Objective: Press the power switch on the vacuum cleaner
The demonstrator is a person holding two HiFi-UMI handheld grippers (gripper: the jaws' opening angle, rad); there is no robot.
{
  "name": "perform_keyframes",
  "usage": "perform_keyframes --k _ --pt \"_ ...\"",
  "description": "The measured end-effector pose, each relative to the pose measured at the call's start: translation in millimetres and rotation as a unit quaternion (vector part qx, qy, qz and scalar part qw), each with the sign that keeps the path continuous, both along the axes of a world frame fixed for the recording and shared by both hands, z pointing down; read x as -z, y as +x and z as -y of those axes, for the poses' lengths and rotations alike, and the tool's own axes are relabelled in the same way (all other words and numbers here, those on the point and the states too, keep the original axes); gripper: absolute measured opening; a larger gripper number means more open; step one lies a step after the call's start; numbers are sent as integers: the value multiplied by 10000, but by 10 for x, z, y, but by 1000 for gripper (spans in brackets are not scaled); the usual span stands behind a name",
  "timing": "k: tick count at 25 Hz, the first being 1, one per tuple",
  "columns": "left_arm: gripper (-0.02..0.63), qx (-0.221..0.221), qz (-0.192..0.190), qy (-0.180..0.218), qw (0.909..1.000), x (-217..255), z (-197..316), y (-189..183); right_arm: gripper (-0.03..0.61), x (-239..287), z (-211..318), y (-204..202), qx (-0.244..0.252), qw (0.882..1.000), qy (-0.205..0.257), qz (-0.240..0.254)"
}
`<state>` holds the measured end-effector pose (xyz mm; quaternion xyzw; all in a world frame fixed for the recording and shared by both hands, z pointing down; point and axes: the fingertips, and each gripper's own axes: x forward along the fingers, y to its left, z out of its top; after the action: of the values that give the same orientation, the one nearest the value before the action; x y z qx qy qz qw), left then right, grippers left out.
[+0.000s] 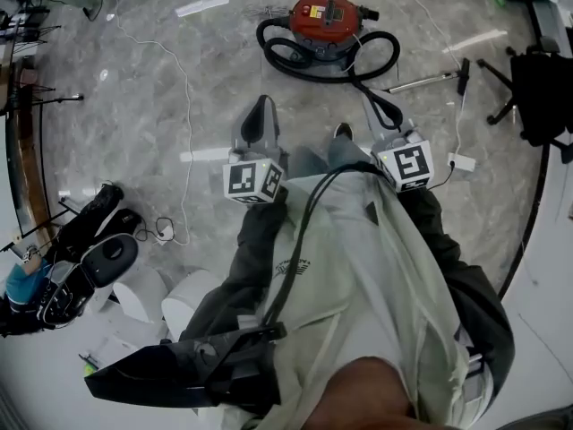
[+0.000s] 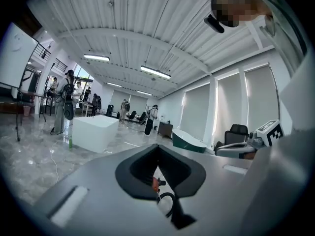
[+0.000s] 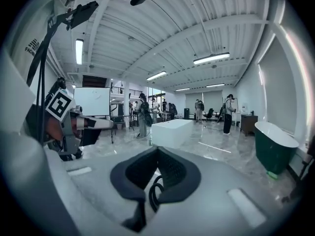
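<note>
The red vacuum cleaner lies on the marble floor ahead of me, its black hose looped around it. My left gripper and right gripper are held side by side, short of the hose and touching nothing. Both look shut, with their tips together and nothing between them. In the left gripper view, a bit of the red vacuum cleaner and the hose show through the gap under the joined tips of the left gripper. In the right gripper view, only the hose shows below the right gripper.
A metal wand and a black office chair are at the right. A white cable runs across the floor. Bags and shoes lie at the left. A white block and people stand farther off in the hall.
</note>
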<state>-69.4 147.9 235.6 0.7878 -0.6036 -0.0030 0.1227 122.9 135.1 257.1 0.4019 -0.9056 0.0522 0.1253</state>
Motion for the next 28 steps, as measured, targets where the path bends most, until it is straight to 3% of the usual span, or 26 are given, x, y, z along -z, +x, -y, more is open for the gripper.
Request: perform_keyframes --k 5,10,16,28 --pt "3 -127 23 -107 9999 -5 328 232 -2 16 457 305 -219 9998 38 -19" --pt "3 -355 46 -204 9991 -60 597 351 -2 4 706 291 -302 9995 46 -19" --pt "3 -667 8 -285 9974 -184 1174 242 -2 -85 1102 27 -480 9980 20 -405" --pt "3 -1330 35 -471 9900 -444 2569 -373 -2 -169 2314 -762 -820 9932 -1 -831"
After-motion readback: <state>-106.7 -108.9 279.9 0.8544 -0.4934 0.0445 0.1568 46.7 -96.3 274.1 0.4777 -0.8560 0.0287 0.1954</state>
